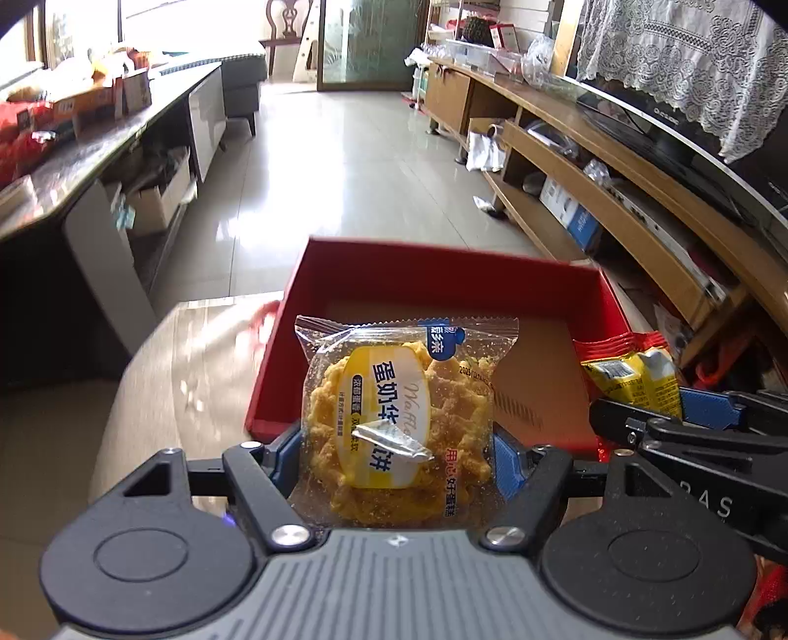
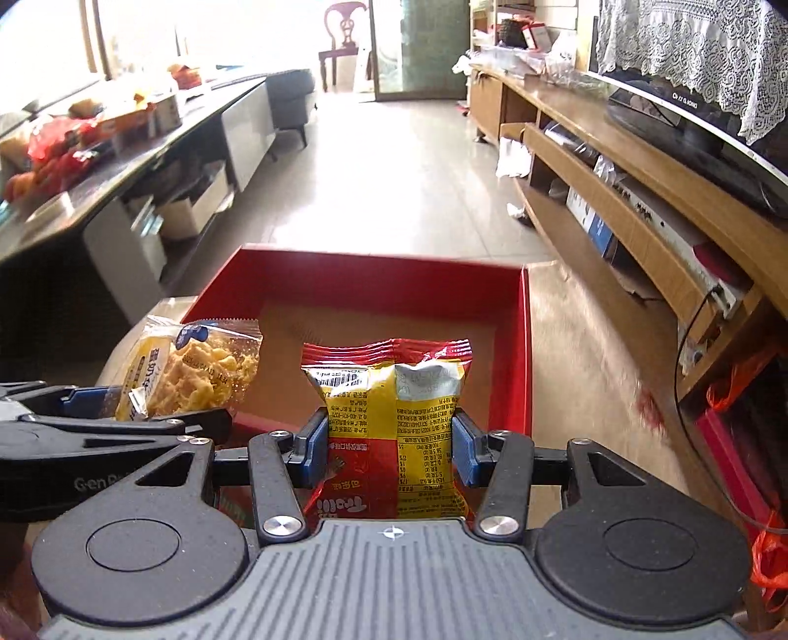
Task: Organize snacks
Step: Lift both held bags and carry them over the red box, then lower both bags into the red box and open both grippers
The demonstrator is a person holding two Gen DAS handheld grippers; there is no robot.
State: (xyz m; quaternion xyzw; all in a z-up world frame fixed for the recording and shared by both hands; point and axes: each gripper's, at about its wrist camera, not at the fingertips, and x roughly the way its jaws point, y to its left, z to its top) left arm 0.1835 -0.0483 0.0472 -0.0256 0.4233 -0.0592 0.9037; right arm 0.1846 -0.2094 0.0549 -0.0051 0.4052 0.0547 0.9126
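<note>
my left gripper [image 1: 396, 455] clamped on a clear waffle cookie pkt [image 1: 399, 418], right gripper [image 2: 389, 445] clamped on a red/yellow snack bag [image 2: 394, 423], both held side by side over the near edge of the empty red box [image 2: 374, 275], box sitting on a beige table [image 2: 591, 354] w/ tv stand [image 2: 640, 207] off to the right

Box [image 2: 526, 344]: on desk [image 2: 581, 374], open side up, ahead of both tools. Waffle pkt [image 1: 394, 423]: betw. pads of left tool [image 1: 394, 458], at box's near wall. Snack bag [image 2: 391, 423]: betw. pads of right tool [image 2: 389, 443], over box's near edge. Left tool w/ waffle pkt sits just left of right tool. TV cabinet [image 1: 615, 197]: right of desk, along wall. Long counter [image 1: 98, 143]: left, across floor [image 1: 344, 172]. Chair [image 2: 342, 44]: far end of room.
</note>
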